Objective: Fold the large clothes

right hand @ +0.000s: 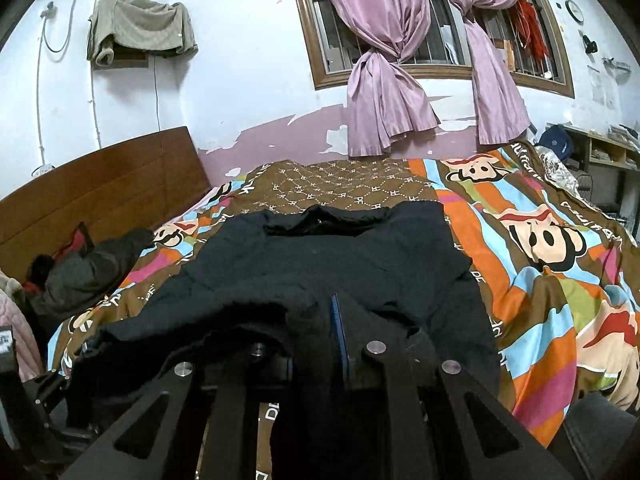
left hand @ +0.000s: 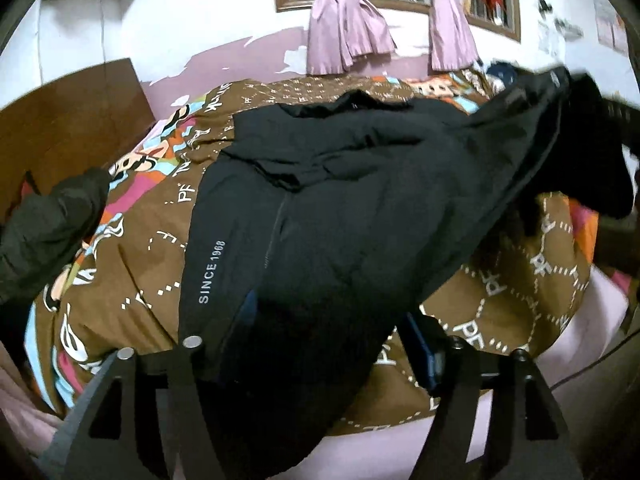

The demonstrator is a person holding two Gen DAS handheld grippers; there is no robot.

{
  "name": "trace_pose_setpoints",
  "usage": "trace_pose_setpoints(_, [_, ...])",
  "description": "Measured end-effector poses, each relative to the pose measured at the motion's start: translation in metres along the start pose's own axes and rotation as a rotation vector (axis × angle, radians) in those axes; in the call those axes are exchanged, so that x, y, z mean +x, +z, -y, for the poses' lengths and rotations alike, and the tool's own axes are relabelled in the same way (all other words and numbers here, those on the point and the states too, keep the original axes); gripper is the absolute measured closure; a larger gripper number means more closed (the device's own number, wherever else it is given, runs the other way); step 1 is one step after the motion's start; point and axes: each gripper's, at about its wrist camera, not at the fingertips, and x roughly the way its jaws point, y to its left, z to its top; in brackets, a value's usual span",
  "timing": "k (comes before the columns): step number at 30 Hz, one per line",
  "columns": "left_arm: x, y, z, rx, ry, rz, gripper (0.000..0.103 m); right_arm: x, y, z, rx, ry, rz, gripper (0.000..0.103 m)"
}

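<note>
A large black jacket (left hand: 340, 184) lies across a bed (right hand: 552, 264) covered with a brown, orange and blue cartoon-print quilt, its collar toward the far wall at the top of the frame. White lettering reading "SINCE 1968" runs along the garment at lower centre-left of the left wrist view.

In that view, the left tongs (left hand: 320, 360) sit at the bottom edge with black fabric draped between and over the fingers; the blue pads stand wide of each other, and whether they pinch the cloth cannot be told. At upper right, one side of the jacket is lifted off the quilt, blurred.

In the right wrist view, the right tongs (right hand: 340, 340) at lower centre are drawn together on a bunched fold of the jacket, a blue pad edge showing against the cloth.

A second dark garment (right hand: 88, 268) lies at mid-left near the wooden headboard (right hand: 100, 184). Pink curtains (right hand: 384, 80) hang knotted at the barred window above.
</note>
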Motion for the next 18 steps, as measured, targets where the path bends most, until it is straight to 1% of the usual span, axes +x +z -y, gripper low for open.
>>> trace_pose_setpoints(2, [0.006, -0.004, 0.006, 0.039, 0.033, -0.01, 0.035, 0.0, 0.0, 0.0, 0.0, 0.001, -0.001, 0.089])
trace_pose_setpoints(4, [0.011, -0.009, 0.013, 0.09, 0.084, -0.023, 0.035, 0.0, 0.0, -0.001, -0.001, 0.0, -0.001, 0.089])
trace_pose_setpoints(9, [0.021, -0.021, 0.025, 0.193, 0.184, -0.01, 0.035, 0.0, 0.0, 0.002, 0.007, -0.004, -0.009, 0.089])
trace_pose_setpoints(11, [0.022, -0.025, 0.027, 0.218, 0.222, 0.003, 0.039, -0.001, -0.002, 0.004, 0.009, -0.007, -0.016, 0.089])
trace_pose_setpoints(13, [0.023, -0.027, 0.026, 0.241, 0.255, 0.021, 0.06, -0.002, -0.007, 0.006, 0.004, -0.012, -0.027, 0.088])
trace_pose_setpoints(14, [0.022, -0.025, 0.024, 0.254, 0.255, 0.027, 0.064, -0.003, -0.01, 0.007, 0.004, -0.018, -0.034, 0.088])
trace_pose_setpoints(16, [0.017, -0.023, 0.019, 0.241, 0.255, 0.06, 0.077, -0.006, -0.018, 0.008, 0.002, -0.035, -0.042, 0.088])
trace_pose_setpoints(18, [0.007, -0.02, 0.01, 0.203, 0.24, 0.117, 0.084, -0.011, -0.023, 0.01, -0.006, -0.047, -0.041, 0.091])
